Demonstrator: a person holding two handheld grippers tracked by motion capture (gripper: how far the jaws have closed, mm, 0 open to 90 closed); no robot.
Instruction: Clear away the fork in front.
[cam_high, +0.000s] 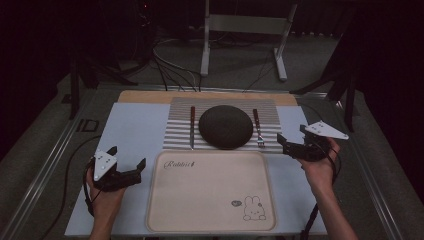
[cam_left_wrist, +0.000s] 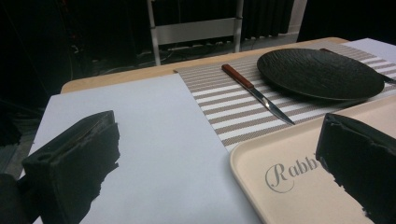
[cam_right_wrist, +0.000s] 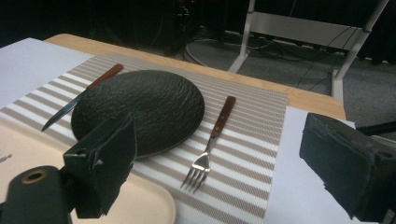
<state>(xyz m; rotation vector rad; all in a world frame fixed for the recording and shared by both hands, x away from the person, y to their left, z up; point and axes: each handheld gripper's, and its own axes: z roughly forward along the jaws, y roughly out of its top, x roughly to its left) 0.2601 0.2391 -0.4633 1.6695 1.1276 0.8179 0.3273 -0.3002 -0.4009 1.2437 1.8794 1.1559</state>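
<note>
A dark round plate (cam_high: 225, 126) lies on a striped placemat (cam_high: 175, 131), with a wood-handled knife (cam_high: 192, 126) to its left and a fork (cam_high: 258, 128) to its right. In front of the mat sits a cream tray (cam_high: 210, 192) with a rabbit drawing. My left gripper (cam_high: 128, 156) is open beside the tray's left edge, holding nothing. My right gripper (cam_high: 291, 136) is open just right of the fork, nothing between its jaws. The left gripper view shows the knife (cam_left_wrist: 257, 93), plate (cam_left_wrist: 320, 72) and tray (cam_left_wrist: 289, 186). The right gripper view shows the fork (cam_right_wrist: 210, 144) and plate (cam_right_wrist: 140, 107).
A pale blue sheet (cam_high: 132, 145) covers the wooden table (cam_high: 145, 96) under the mat and tray. Beyond the table's far edge stand a white metal frame (cam_high: 245, 35) and floor cables (cam_high: 170, 70). Metal rails (cam_high: 45, 170) run along both sides.
</note>
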